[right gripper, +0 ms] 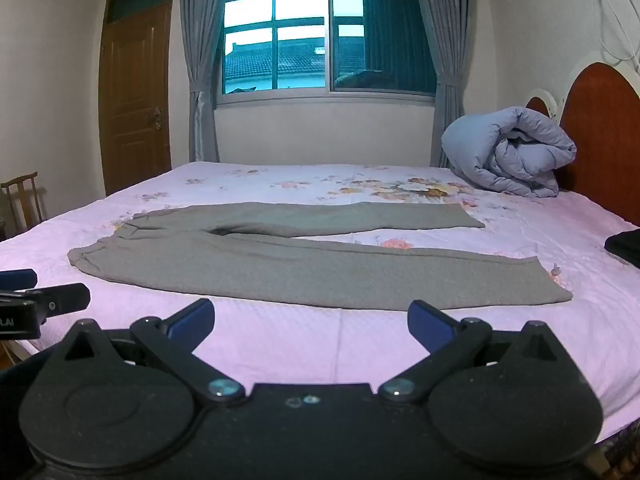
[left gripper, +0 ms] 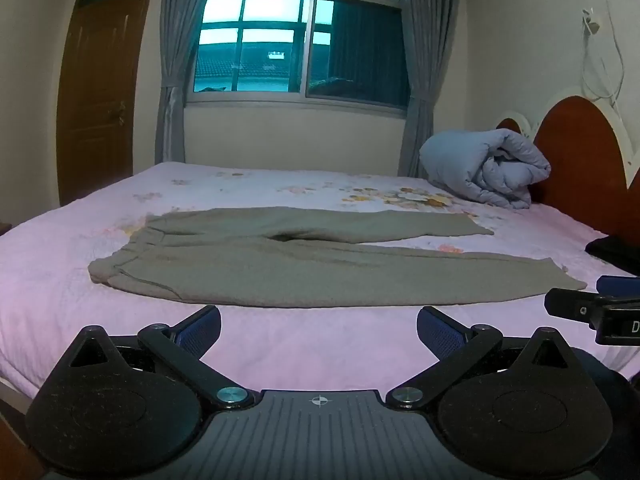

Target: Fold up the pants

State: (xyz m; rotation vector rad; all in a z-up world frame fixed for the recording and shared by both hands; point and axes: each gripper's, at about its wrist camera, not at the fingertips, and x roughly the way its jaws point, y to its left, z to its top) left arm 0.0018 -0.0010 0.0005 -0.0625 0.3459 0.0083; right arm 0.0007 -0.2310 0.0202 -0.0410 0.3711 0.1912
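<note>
Here we go: both claws hang just short of the near edge of the bed [left gripper: 48, 292], and nothing has been touched. My left gripper [left gripper: 318, 330] is spread wide, blue pads [left gripper: 200, 326] apart with only pink sheet between them. My right gripper [right gripper: 310, 322] is just as released, jaws splayed, holding nothing. Each claw peeks into the other's view, the right one at 3 o'clock in the left camera, so they ride side by side.

The grey pants [right gripper: 248, 264] lie flat across the bed straight ahead at 12 o'clock, laid sideways: waistband [left gripper: 120, 258] out at 10 o'clock, the two leg hems trailing off toward 2 and 3 o'clock. The legs are parted in a narrow V, the near leg closest to me, the far leg angling away. I'd say that spread is deliberate, since it leaves every edge open to a pinch.

By my reckoning the folding has not started. The sensible first move looks like one claw at the waistband, one at a hem, to lay one leg over the other. The cloth looks soft and limp, so it may sag or bunch when lifted.

A rolled blue quilt [right gripper: 508, 152] sits at 1 o'clock against the headboard [right gripper: 600, 128], well apart from the pants, and something dark [right gripper: 626, 246] lies at 3 o'clock.
</note>
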